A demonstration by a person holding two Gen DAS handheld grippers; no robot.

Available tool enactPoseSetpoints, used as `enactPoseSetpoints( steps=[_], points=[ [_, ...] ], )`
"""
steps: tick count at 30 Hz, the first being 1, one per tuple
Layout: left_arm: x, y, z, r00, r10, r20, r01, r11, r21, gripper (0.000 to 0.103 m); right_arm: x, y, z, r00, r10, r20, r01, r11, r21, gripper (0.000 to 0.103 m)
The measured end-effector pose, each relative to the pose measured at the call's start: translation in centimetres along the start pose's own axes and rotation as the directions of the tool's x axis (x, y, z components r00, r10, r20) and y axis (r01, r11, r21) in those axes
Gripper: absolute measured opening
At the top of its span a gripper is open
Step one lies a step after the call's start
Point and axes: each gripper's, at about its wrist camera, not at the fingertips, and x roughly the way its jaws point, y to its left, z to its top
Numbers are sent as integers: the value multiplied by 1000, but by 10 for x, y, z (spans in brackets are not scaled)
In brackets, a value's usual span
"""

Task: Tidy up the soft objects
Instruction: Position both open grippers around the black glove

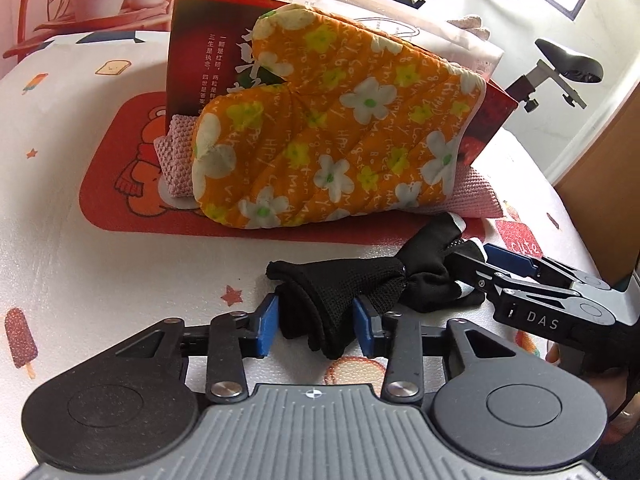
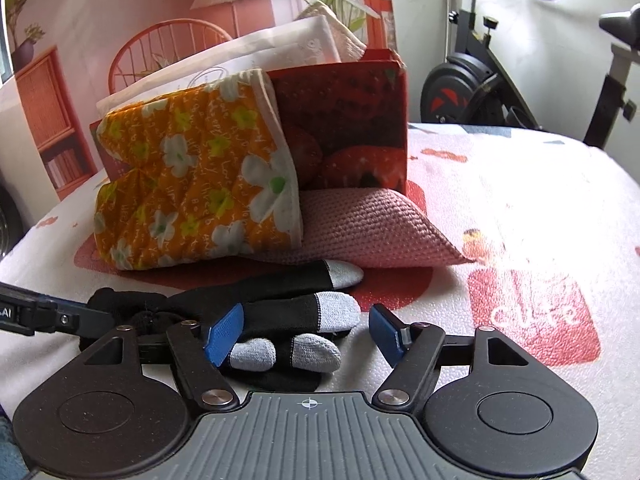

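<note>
A black glove (image 1: 340, 292) with grey fingertips is laid flat on the printed tablecloth (image 1: 100, 256), just in front of the red mat (image 1: 132, 204). Its cuff end is clamped between the blue pads of the left gripper (image 1: 316, 324). The right gripper (image 2: 306, 330) is held open around the glove's fingers, its pads clear of the fabric. On the mat, an orange floral oven mitt (image 1: 332, 120) is leaned against a red box (image 2: 352, 120), over a pink knitted cloth (image 2: 372, 228).
</note>
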Motion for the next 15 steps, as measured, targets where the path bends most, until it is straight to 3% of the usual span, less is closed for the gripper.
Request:
enactPoseSetpoints(
  steps=[15],
  points=[
    [-1, 3, 0, 1000, -8, 3, 8, 1000, -9, 41, 1, 3, -1, 1000, 21, -3, -21, 1000, -7, 60]
  ],
)
